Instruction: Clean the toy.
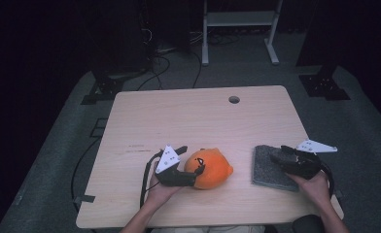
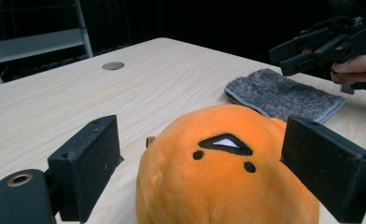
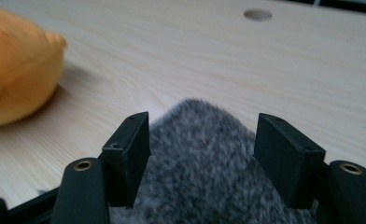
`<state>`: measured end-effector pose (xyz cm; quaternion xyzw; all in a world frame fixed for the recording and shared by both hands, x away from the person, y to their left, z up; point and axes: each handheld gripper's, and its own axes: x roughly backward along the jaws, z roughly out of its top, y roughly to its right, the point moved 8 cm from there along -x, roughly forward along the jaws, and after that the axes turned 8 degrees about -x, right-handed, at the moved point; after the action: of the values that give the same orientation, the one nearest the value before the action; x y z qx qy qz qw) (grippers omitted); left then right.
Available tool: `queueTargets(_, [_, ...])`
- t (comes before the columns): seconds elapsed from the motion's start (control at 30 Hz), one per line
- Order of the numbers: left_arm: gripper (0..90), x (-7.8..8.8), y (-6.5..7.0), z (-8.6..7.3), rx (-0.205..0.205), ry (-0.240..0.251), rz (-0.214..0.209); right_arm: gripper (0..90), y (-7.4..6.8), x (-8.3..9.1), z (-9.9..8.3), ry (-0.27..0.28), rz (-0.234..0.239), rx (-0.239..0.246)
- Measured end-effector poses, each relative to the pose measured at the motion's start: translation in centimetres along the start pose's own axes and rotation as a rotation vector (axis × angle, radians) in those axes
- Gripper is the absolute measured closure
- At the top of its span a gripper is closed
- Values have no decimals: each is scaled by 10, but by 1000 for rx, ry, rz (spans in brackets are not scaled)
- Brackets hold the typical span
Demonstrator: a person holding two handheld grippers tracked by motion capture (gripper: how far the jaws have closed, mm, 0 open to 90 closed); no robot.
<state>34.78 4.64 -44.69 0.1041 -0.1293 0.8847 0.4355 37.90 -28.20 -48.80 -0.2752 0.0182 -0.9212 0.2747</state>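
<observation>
Surface (image 1: 179, 116) is a light wood top with rounded corners and one round cable hole (image 1: 234, 99) near the far edge, standing on grey carpet (image 1: 368, 131) in a dark room. Behind it: a white metal frame (image 1: 239, 22), loose cables (image 1: 162, 63) on the floor, black stand feet at left and right. Orange plush (image 1: 212, 168) lies near the front edge, left of centre, face with two dots and a small mouth turned toward the left gripper (image 1: 194, 171). That gripper's jaws flank the plush on both sides with gaps showing in the left gripper view, so released, nothing clamped. Grey towel (image 1: 271, 167) lies flat at front right, well apart from the plush. Right gripper (image 1: 279, 157) sits low over the towel's near part, jaws apart with the pile between them, pads not pressing, so not grasping. Hands (image 1: 315, 187) come in from the bottom edge. Small brass-coloured bit beside the plush in the left gripper view, can't tell what it is.
</observation>
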Motion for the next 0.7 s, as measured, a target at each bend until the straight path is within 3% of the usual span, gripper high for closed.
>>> queueTargets(0.1, [113,-1,0,-1,2,-3,1,367,8,-6,-7,-60,-21,4])
queueTargets(0.23, [113,-1,-1,-1,2,-4,2,377,16,-14,-9,-99,-37,8])
queueTargets(0.3, [113,-2,-1,-1,0,-5,1,377,15,-16,-9,-102,-32,2])
queueTargets(0.4, [113,-2,-3,-2,-3,-10,2,357,11,-28,-15,-170,-21,13])
queueTargets(0.47, [113,-2,-3,-2,-3,-11,1,347,10,-29,-17,-184,-18,16])
queueTargets(0.5, [113,-2,-2,-2,-6,-13,0,335,9,-34,-21,-226,-25,24])
queueTargets(0.63, [113,-1,-2,-2,-12,-14,-1,327,10,-39,-27,-261,-40,31])
queueTargets(0.7, [113,-1,-2,-3,-12,-17,-5,347,8,-40,-29,-247,-51,48])
